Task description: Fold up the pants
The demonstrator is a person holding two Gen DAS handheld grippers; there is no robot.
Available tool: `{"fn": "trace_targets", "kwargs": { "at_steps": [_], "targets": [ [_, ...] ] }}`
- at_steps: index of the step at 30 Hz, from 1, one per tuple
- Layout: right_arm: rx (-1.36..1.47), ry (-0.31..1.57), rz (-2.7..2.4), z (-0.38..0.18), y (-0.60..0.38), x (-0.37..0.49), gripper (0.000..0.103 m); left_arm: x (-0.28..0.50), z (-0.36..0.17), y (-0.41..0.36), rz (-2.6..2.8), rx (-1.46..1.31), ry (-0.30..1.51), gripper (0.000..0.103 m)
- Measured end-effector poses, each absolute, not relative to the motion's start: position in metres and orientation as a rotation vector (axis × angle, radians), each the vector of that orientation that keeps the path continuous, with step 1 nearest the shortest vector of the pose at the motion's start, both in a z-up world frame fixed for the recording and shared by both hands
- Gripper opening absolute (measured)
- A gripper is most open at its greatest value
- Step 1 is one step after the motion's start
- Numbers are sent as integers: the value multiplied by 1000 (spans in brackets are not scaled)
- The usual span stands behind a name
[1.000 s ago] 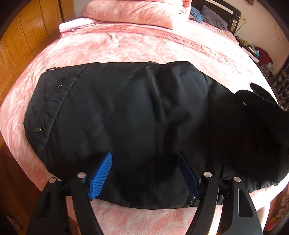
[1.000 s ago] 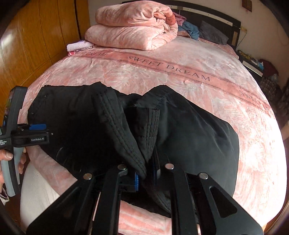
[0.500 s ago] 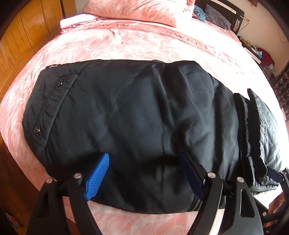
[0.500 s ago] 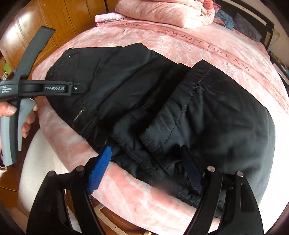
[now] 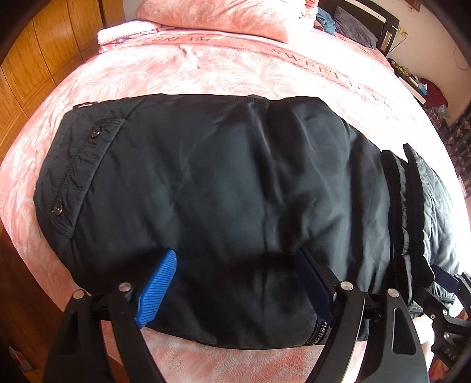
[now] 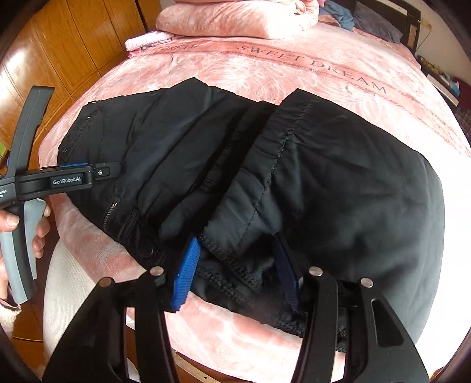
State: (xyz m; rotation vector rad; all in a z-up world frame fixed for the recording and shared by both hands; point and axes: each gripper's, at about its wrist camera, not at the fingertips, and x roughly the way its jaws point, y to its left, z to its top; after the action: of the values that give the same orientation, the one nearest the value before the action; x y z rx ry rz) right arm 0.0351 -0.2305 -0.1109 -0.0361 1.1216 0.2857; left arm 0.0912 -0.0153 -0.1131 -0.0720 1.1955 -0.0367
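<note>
Black pants (image 5: 220,182) lie across the pink bedspread (image 5: 206,67), folded over once, with the snap-button waistband (image 5: 59,188) at the left. Their stitched leg hems (image 6: 265,165) rest on top near the middle. My left gripper (image 5: 235,282) stands open over the near edge of the pants, by the zipper, and also shows as a black tool (image 6: 67,176) held in a hand. My right gripper (image 6: 235,274) straddles the near corner of the hems; its jaws are closing with bunched fabric between them, and the pads are apart from it.
A folded pink blanket (image 6: 235,17) and a small pink towel (image 6: 147,41) lie at the head of the bed. A wooden wardrobe (image 6: 73,53) runs along the left. A cluttered nightstand (image 5: 412,76) is at the far right. The bed's edge is just below both grippers.
The right gripper let go of the leg hems, which now lie flat on the pants. It sank toward the near edge, opened wide, then narrowed. The left gripper stayed put.
</note>
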Motion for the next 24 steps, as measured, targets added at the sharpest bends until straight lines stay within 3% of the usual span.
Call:
{"fn": "trace_targets", "kwargs": {
  "at_steps": [2, 4, 12, 16, 21, 23, 24],
  "targets": [
    [18, 1131, 298, -114, -236, 38, 13, 92, -114, -17, -41, -65, 1197, 87],
    [55, 1132, 295, -111, -242, 39, 8, 93, -115, -18, -42, -60, 1198, 87],
    [47, 1036, 453, -67, -230, 26, 7, 96, -121, -17, -42, -68, 1204, 88],
    [-2, 1108, 494, -93, -211, 27, 8, 99, -124, -18, -39, -66, 1206, 88],
    [13, 1157, 468, -122, -205, 30, 17, 100, -125, -18, -43, -70, 1212, 88],
    [52, 1170, 505, -120, -207, 29, 51, 102, -127, -18, -44, -68, 1216, 89],
    [63, 1160, 513, -116, -208, 27, 55, 103, -128, -19, -44, -68, 1217, 89]
  ]
}}
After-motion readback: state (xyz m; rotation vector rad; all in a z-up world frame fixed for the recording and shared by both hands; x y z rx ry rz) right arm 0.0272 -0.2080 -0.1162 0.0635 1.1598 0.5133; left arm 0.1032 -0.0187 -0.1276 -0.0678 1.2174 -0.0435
